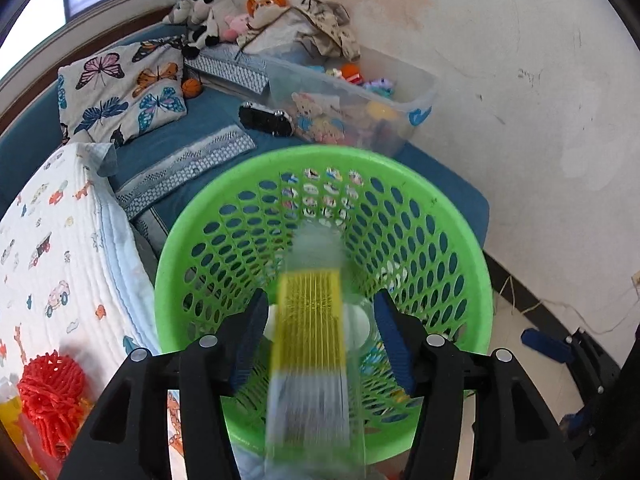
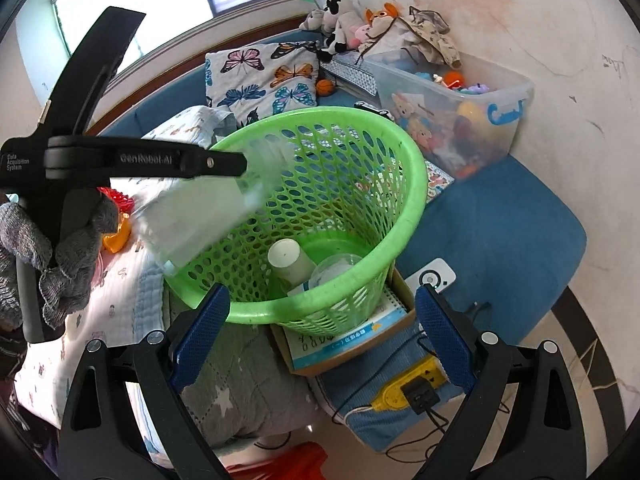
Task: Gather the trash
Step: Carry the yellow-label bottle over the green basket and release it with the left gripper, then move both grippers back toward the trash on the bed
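Though smeared by motion blur, reads as a clear bottle [image 1: 310,380] with a yellow label, lying lengthwise between the blue pads [image 1: 252,332] of the left gripper [image 1: 324,332]. Jaws apart there, wider than the bottle, with a gap showing on the right side; contact on the left side impossible to tell. Sits directly above the mouth of the green basket [image 1: 320,156].

From the right wrist, same bottle [image 2: 200,216] at the tip of the left gripper [image 2: 240,166], tilted across the basket [image 2: 416,184] rim and partly over the inside. Down in the basket bottom: a white cup [image 2: 286,258] on its side and a clear cup [image 2: 334,270] just beside it.

Right gripper [image 2: 322,336] low, just in front of the basket, jaws wide apart, nothing between them.

Basket perched on a box [image 2: 400,288] holding a booklet [image 2: 360,332], at the edge of the blue bed [image 2: 500,220]. Behind: butterfly pillow [image 2: 264,76] and toy bin [image 2: 512,120]. Red mesh [image 1: 48,392] on the quilt [image 1: 60,240], left of the basket.
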A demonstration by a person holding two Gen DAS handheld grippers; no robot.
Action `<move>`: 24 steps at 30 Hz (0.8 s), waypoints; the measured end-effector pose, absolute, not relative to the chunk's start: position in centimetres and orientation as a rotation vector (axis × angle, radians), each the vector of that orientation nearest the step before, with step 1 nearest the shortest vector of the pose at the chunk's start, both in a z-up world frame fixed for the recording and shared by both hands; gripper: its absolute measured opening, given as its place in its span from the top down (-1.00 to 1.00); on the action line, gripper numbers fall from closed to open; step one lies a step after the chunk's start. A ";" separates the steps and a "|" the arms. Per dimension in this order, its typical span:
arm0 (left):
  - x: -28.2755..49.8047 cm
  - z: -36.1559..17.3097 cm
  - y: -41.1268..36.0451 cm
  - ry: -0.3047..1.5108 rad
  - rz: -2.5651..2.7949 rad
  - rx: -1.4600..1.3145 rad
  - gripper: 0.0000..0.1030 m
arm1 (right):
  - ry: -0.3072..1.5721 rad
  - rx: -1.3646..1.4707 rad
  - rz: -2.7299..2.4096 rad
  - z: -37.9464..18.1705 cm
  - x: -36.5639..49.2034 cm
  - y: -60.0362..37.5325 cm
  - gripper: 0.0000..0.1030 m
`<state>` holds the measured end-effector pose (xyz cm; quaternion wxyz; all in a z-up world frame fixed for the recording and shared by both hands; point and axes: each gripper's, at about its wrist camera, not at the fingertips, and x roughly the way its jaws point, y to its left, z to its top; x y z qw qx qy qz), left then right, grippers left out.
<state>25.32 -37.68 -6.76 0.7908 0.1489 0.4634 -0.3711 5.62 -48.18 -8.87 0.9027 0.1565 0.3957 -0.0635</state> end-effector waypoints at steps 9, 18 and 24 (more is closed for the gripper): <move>24.0 -4.3 -34.3 0.938 -0.791 0.274 -0.07 | 0.792 0.322 -0.119 -7.8 5.0 -47.5 -0.80; 21.1 -1.5 -28.9 0.854 -0.750 0.259 -0.07 | 0.763 0.294 -0.067 -6.2 4.7 -45.2 -0.80; 19.2 -0.4 -24.3 0.819 -0.707 0.221 -0.09 | 0.751 0.268 -0.015 -5.2 5.1 -42.9 -0.80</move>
